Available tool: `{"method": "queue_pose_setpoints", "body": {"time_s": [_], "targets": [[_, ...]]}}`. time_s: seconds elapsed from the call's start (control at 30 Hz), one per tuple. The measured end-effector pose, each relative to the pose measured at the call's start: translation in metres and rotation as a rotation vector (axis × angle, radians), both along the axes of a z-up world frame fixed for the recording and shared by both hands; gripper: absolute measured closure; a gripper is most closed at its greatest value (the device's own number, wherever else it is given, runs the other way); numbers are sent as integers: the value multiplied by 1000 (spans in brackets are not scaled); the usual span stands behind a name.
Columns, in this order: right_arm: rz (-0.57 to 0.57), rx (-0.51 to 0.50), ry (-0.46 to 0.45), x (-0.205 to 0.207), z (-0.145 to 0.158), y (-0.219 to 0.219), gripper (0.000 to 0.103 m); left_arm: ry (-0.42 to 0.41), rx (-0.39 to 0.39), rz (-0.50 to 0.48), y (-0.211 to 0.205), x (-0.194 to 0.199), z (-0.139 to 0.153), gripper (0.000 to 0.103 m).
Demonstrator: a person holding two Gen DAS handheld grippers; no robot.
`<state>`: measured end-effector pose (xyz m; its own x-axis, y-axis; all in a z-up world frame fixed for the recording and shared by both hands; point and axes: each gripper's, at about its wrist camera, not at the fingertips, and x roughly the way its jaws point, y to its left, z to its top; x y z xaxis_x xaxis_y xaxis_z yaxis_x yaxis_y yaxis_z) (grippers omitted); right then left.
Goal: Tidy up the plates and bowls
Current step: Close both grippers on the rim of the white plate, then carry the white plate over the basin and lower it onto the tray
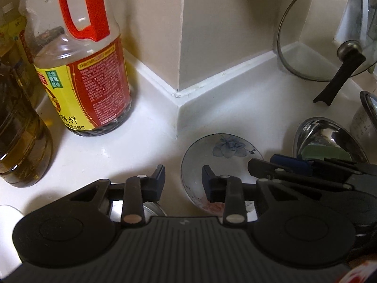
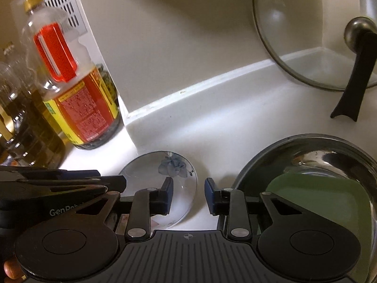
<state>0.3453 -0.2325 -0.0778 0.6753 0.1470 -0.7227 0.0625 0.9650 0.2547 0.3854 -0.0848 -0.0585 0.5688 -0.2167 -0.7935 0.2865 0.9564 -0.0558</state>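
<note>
Both the left gripper [image 1: 183,176] and right gripper [image 2: 188,192] hover spread, pinching nothing, over the floral plate [image 1: 221,151] at lower centre.

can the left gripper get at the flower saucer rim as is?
Probably yes. The left gripper is open with the flower saucer rim's left edge just ahead between its fingers; nothing lies between, though the right gripper crowds the right side.

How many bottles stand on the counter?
3 at least: the soy sauce bottle by the wall corner, an oil bottle behind it, another oil bottle at the left edge. More may be hidden.
</note>
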Motion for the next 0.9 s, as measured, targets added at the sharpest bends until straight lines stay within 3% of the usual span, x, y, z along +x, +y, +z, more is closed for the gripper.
{"method": "queue_pose_setpoints", "body": {"time_s": [0.4, 0.57, 0.9], "targets": [[-3, -35, 56, 13, -9, 9, 83, 14, 31, -21, -5, 7, -9, 74], [-19, -32, 49, 10, -10, 6, 91, 39, 37, -48, -9, 12, -15, 90], [-51, -13, 33, 7, -10, 3, 95, 38, 40, -48, -9, 14, -18, 93]]}}
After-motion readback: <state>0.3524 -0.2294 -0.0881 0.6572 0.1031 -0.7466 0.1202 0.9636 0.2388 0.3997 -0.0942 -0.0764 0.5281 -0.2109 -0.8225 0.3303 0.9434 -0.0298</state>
